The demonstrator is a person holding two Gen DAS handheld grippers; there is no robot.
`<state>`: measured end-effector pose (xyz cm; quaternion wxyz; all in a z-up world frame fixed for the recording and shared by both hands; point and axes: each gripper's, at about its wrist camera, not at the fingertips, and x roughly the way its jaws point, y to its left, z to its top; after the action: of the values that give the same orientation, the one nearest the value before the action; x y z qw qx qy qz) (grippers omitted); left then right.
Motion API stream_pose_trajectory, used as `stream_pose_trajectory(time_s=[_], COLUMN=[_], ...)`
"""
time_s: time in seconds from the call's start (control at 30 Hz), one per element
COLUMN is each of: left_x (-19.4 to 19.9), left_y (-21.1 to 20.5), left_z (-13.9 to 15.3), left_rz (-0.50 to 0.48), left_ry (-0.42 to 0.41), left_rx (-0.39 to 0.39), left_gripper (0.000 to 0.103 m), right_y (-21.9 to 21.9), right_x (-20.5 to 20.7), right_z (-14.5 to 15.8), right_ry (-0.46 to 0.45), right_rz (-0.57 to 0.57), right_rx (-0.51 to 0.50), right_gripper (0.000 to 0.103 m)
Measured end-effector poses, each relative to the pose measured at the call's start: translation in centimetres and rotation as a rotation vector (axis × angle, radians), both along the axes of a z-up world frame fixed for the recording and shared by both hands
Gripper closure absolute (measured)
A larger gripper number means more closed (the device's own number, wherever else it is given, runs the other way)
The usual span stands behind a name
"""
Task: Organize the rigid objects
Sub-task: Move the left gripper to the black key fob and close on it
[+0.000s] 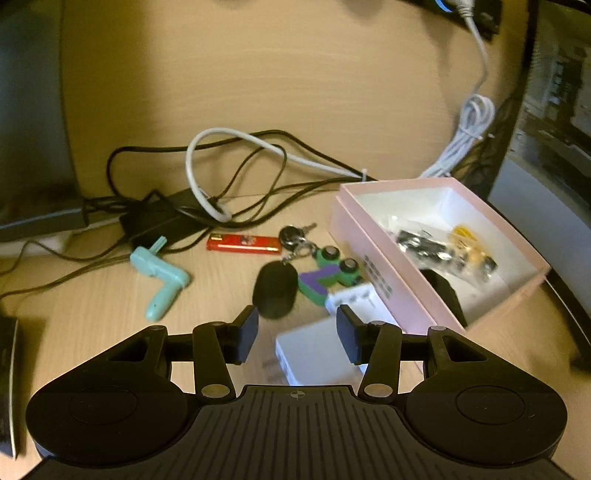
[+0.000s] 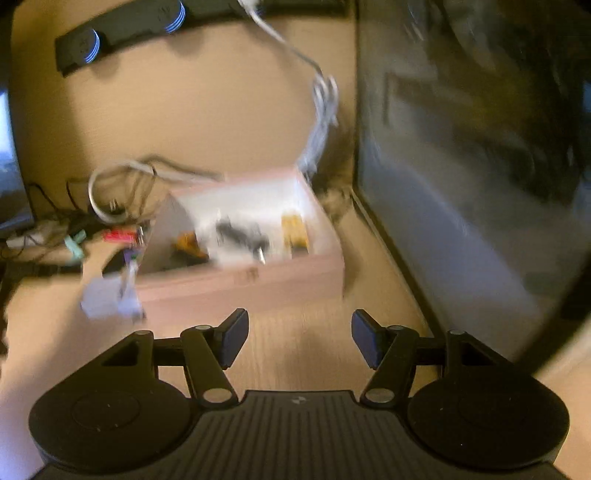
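Observation:
In the left wrist view my left gripper point(image 1: 297, 328) is open above a white charger block point(image 1: 317, 354) on the wooden desk. Ahead lie a black oval fob point(image 1: 275, 290) on a key ring, a green and purple toy point(image 1: 328, 275), a red lighter point(image 1: 243, 243) and a mint-green tool point(image 1: 160, 277). An open pink box point(image 1: 373, 251) at the right holds bagged small parts point(image 1: 443, 251). In the blurred right wrist view my right gripper point(image 2: 299, 338) is open and empty over bare desk, in front of the pink box point(image 2: 258, 280).
Black and white cables point(image 1: 229, 173) and a black power brick point(image 1: 162, 218) lie behind the objects. A coiled white cable point(image 1: 469, 129) sits behind the box. A dark panel point(image 2: 461, 166) stands along the desk's right side. A black bar with blue-ringed knobs point(image 2: 129, 33) lies at the back.

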<state>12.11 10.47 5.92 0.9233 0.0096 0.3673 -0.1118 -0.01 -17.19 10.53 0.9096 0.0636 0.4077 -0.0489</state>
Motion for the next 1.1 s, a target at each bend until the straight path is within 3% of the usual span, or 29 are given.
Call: stream_pose_trajectory(time_s=[0.13,0.3,0.47,0.57,0.7,0.8,1.03,1.1], left_x=[2.1,4.3,3.1,2.6,4.2,7.1,15.1,15.7], left_y=[-0.2,-1.4,-1.2,-0.4,1.1,0.1,-2.9,-3.5], left_z=[-0.1,-0.2,-0.7,-0.7,0.2,0.2,-3.0,-3.2], left_rz=[0.009,0.006,0.03,0.023,0.056,0.068,0.184,0.19], left_ry=[-0.006,0.024,0.035,0.043,0.079,0.104,0.225,0.18], left_rx=[0.016,-0.039,-0.044,-0.027,-0.154,-0.19,-0.099,-0.035], left_gripper=[0.052,0.052,0.052,0.052,0.056,0.059,0.059,0.063], right_y=[-0.3,0.4,1.6,3.7,6.1,7.0,6.2,5.0], right_x=[-1.3,-1.2,-0.1,1.7,3.7,2.5,-1.0,-1.6], right_z=[-2.0,-2.5,-0.3,0.6,0.8,1.3,-0.5,-0.9], right_ry=[0.084,0.098,0.026,-0.025,-0.016,-0.022,0.053,0.077], right_rz=[0.015,0.066,0.194,0.283,0.299,0.323,0.326,0.288], right_rx=[0.033,0.002,0.045,0.001,-0.05,-0.038,-0.129,-0.125], right_gripper=[0.04,0.04,0.04,0.04,0.041,0.041,0.041,0.041])
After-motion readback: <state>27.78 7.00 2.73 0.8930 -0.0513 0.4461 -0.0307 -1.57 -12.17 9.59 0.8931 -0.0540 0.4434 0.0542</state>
